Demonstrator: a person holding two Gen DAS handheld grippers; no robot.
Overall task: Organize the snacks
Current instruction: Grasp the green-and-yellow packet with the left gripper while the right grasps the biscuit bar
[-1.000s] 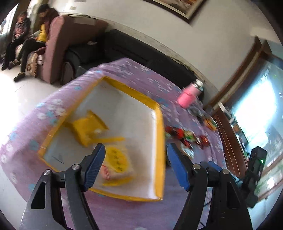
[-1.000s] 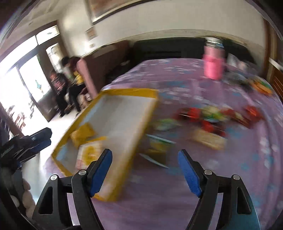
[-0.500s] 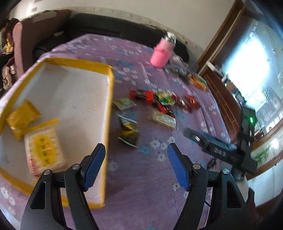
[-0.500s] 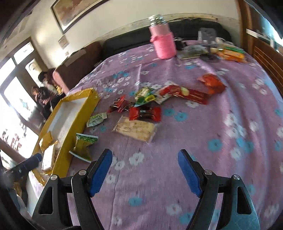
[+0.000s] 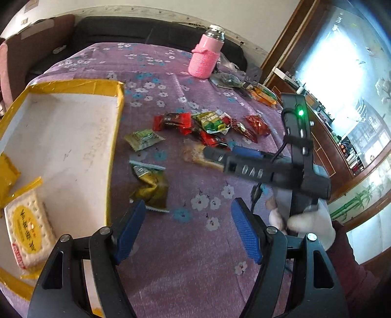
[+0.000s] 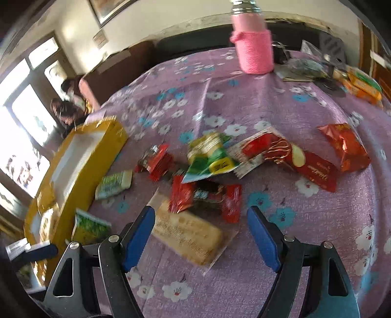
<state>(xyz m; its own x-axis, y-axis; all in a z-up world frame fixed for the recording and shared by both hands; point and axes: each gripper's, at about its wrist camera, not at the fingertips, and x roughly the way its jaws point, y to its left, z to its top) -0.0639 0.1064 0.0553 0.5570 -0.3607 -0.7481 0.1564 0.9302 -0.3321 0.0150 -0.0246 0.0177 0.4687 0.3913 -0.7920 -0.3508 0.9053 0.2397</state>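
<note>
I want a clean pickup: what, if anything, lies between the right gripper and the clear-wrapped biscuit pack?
Nothing visible does. The right gripper is open just above the biscuit pack; only the red wrapper overlaps the pack's far end.

Pink sleeved flask stands upright on the purple flowered table. Dark sofa behind it. Framed picture on wall.

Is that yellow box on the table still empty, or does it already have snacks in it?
Partly filled. The yellow box already holds a cracker pack and a yellow packet; most of its white floor is bare.
</note>
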